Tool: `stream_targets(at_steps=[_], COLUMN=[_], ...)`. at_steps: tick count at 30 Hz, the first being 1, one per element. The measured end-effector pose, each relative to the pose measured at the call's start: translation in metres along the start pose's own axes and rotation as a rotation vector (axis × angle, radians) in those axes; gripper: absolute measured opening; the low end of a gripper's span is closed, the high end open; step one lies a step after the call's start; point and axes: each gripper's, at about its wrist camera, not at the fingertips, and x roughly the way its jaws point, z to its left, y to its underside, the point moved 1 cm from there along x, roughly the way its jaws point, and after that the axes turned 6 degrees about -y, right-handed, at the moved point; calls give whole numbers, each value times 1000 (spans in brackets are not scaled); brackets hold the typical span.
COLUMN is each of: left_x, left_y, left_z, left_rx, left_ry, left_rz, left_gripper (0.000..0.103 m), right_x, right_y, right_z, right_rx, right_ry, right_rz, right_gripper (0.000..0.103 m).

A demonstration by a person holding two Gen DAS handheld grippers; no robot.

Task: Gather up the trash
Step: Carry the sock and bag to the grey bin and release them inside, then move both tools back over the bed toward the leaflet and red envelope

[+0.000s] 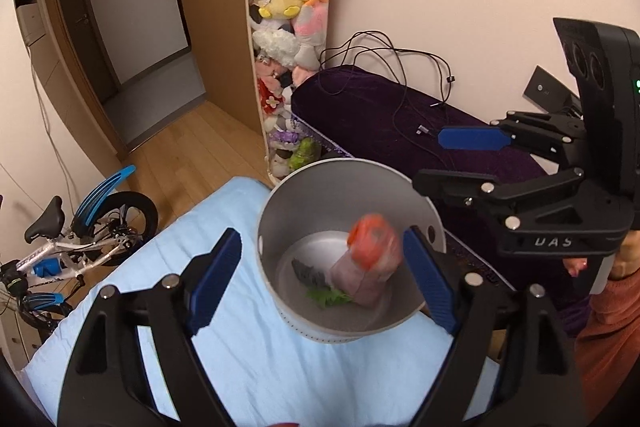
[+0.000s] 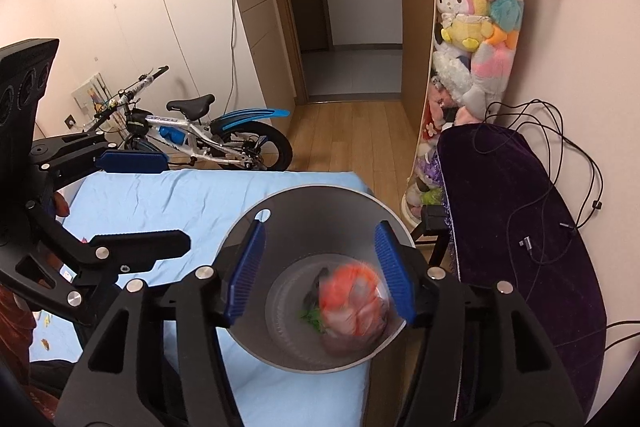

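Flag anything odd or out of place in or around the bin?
Nothing spilled or damaged. The orange-and-pink wrapper is motion-blurred inside the grey bin, over a green scrap. Both the left gripper and right gripper are open. Loose black cables sprawl across the purple cover.
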Motion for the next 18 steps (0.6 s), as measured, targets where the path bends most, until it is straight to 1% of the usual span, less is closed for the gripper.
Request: stream_targets(at_steps=[5, 10, 15, 18], left_x=[-8, -21, -45, -65], left_y=[18, 47, 82, 109], left_z=[25, 65, 103, 126], left_rx=[-32, -128, -223, -284], left_ry=[-49, -78, -132, -175], left_rz=[-7, -14, -24, -33], left_gripper=[83, 83, 83, 83], right_x=[4, 9, 23, 39], right_y=[-4, -7, -11, -13], right_z=[18, 48, 94, 130], right_rx=[-41, -105, -192, -248], right_ry=[0, -5, -51, -102], right_rz=[-9, -9, 11, 32], right_gripper=[59, 60, 60, 63])
